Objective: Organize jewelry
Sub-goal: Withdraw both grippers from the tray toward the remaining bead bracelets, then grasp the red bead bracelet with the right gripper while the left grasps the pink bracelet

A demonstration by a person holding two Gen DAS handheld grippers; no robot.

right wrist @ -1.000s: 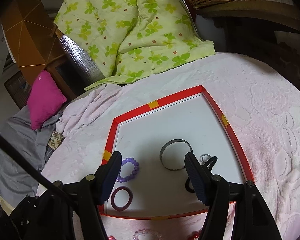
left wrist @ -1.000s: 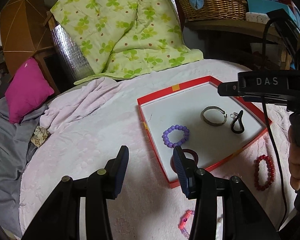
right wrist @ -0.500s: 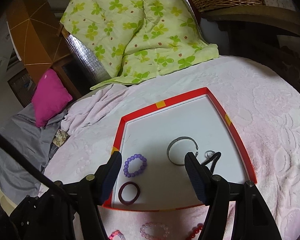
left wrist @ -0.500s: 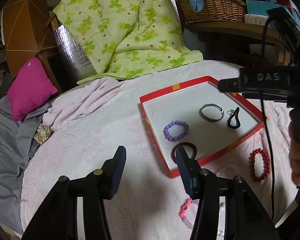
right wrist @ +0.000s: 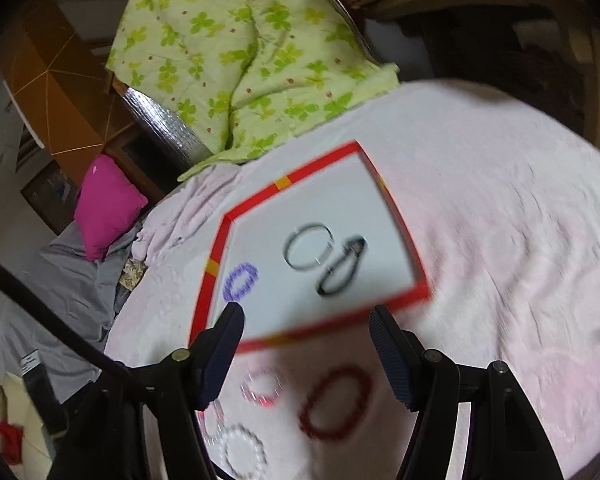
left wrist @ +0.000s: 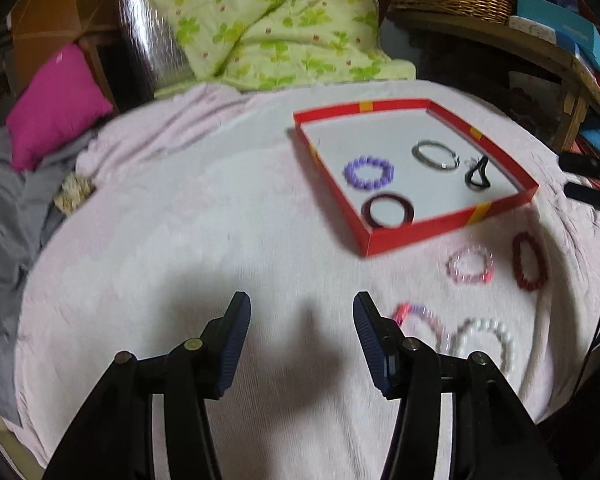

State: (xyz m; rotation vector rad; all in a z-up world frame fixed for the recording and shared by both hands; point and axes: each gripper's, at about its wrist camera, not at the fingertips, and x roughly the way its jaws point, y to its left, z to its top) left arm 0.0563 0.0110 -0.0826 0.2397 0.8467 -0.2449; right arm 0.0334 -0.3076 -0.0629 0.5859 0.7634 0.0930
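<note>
While both my grippers hang released and empty, my right gripper (right wrist: 306,344) is nearer the dark red bracelet (right wrist: 336,402), lying at six o'clock, its long axis toward one o'clock.

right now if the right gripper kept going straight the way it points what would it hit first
Probably the red tray's near wall: it lies dead ahead between the open jaws of the right gripper. The dark red bracelet sits nearer but lower. Depth is unclear in the blur.

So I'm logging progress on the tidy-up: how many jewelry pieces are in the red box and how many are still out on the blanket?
In the red box: 4 (purple bead bracelet, silver bangle, black loop, dark red ring)
On the blanket: 4 (red bead bracelet, pink bracelet, white bead bracelet, pink-purple bracelet)
Total: 8
</note>
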